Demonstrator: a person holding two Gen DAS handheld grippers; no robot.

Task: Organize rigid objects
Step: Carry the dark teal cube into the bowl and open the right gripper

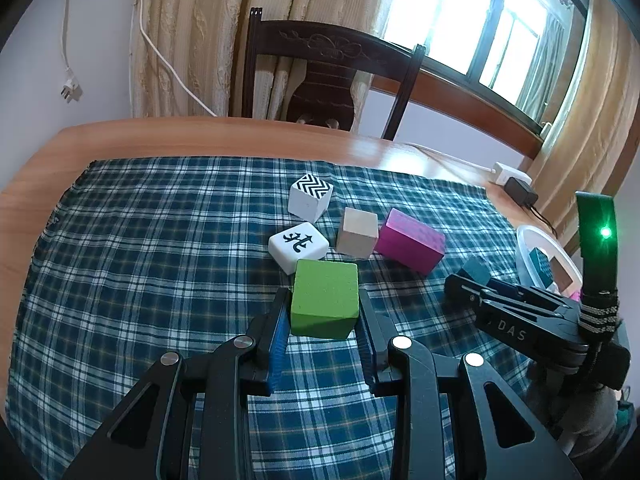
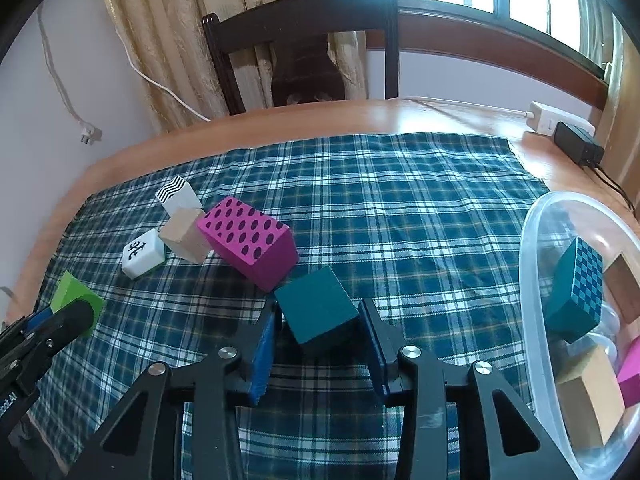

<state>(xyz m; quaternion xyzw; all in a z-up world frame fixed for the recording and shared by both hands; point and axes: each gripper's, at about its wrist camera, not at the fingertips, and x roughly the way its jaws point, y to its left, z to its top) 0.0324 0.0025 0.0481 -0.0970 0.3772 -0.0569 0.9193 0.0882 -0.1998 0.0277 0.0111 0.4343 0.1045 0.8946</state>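
My left gripper (image 1: pixel 325 300) is shut on a green block (image 1: pixel 325 304) just above the plaid cloth; the block also shows in the right wrist view (image 2: pixel 74 298). My right gripper (image 2: pixel 318 314) is shut on a dark teal block (image 2: pixel 316 308). Beyond lie a magenta dotted block (image 2: pixel 250 242), a plain wooden cube (image 2: pixel 186 238), a white tile with a black character (image 2: pixel 143 253) and a white zigzag block (image 2: pixel 176 194). A clear plastic bowl (image 2: pixel 532 280) at the right holds several blocks.
The plaid cloth (image 2: pixel 400 200) covers a wooden table (image 2: pixel 360 116). A dark chair (image 2: pixel 304 40) stands behind the far edge. A white power strip (image 2: pixel 544 118) and a black adapter (image 2: pixel 578 148) lie at the far right corner.
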